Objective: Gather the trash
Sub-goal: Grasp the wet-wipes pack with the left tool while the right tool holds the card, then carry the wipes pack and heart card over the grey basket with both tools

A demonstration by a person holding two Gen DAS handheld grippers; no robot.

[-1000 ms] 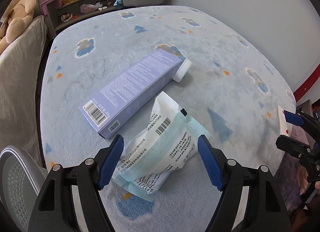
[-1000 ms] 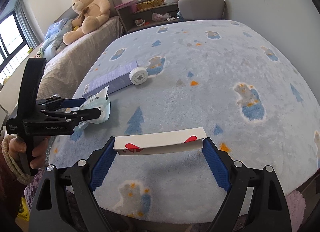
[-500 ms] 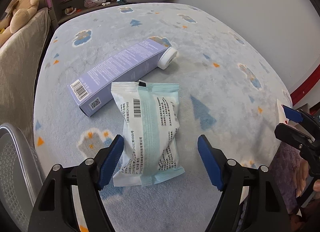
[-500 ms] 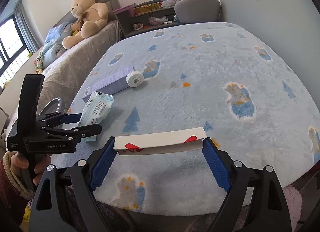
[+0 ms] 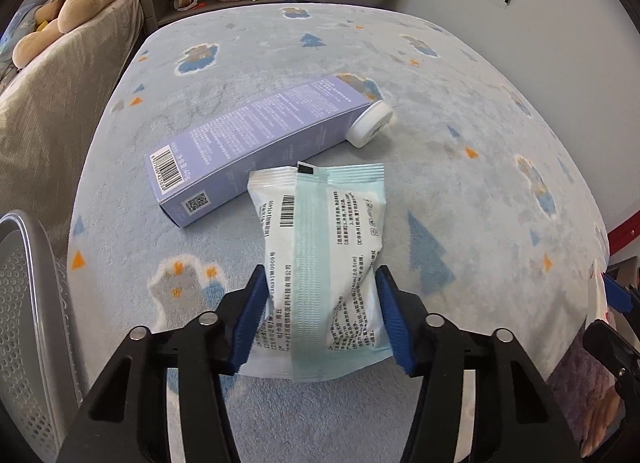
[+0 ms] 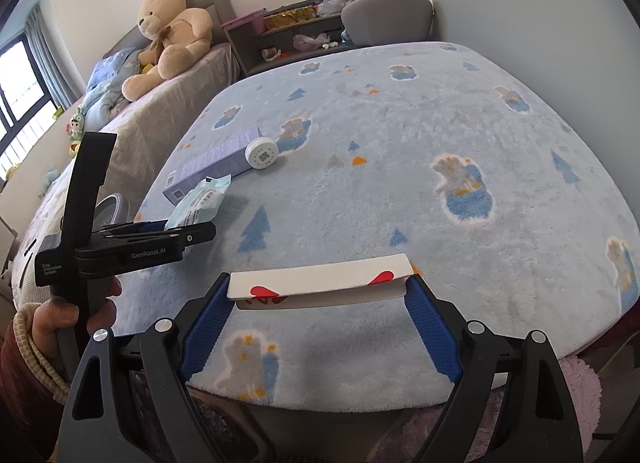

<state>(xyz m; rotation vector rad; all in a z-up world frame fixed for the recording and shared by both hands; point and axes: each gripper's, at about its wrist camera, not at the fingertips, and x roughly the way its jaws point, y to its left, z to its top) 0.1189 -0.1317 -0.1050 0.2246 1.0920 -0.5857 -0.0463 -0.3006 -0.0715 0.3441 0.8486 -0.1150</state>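
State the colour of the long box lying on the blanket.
Pale purple box with white print and a barcode; clearest in the left wrist view.

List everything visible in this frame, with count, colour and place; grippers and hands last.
Sealed packet: 1, white and pale green, on blanket between left gripper's fingers.
Box: 1, lilac, lying behind the packet.
Round cap: 1, white, at the box's far end.
Folded card: 1, white with red hearts, in right gripper.
Blanket: 1, light blue, patterned.
Teddy bear: 1, tan, on bed.
Chair: 1, grey, far end.
Left gripper: 1, black and blue, closed on packet.
Right gripper: 1, black and blue, holding card.
Hand: 1, holding left gripper's handle.
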